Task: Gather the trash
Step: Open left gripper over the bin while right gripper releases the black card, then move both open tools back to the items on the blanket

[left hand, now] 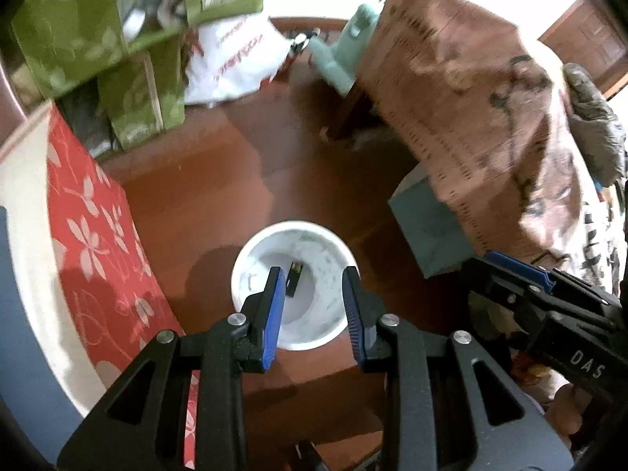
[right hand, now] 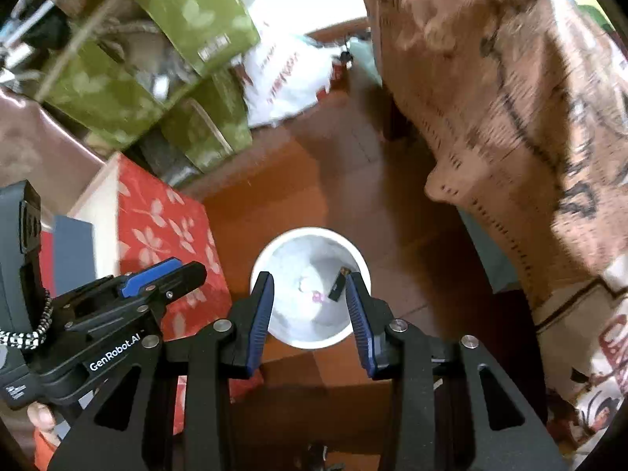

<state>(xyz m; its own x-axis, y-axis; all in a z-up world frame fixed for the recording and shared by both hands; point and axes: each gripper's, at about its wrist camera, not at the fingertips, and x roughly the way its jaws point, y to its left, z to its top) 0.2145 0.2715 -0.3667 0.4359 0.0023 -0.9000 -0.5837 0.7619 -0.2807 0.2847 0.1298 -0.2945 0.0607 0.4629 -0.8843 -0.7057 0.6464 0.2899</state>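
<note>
A white round bin (left hand: pixel 329 256) stands on the brown floor; it also shows in the right wrist view (right hand: pixel 306 247). A small dark piece of trash (left hand: pixel 293 278) lies inside it, seen too in the right wrist view (right hand: pixel 338 284) beside a small pink scrap (right hand: pixel 317 296). My left gripper (left hand: pixel 314 306) is open and empty, held above the bin. My right gripper (right hand: pixel 310 310) is open and empty, also above the bin. The right gripper's body shows at the right of the left wrist view (left hand: pixel 549 302); the left gripper's body shows at the left of the right wrist view (right hand: pixel 117 310).
A red flowered box (left hand: pixel 94 243) stands left of the bin. Green flowered boxes (left hand: pixel 129 39) and a white plastic bag (left hand: pixel 239 62) sit behind. A table draped in brown patterned cloth (left hand: pixel 471 98) is at right, with a grey-blue box (left hand: pixel 428 223) beneath it.
</note>
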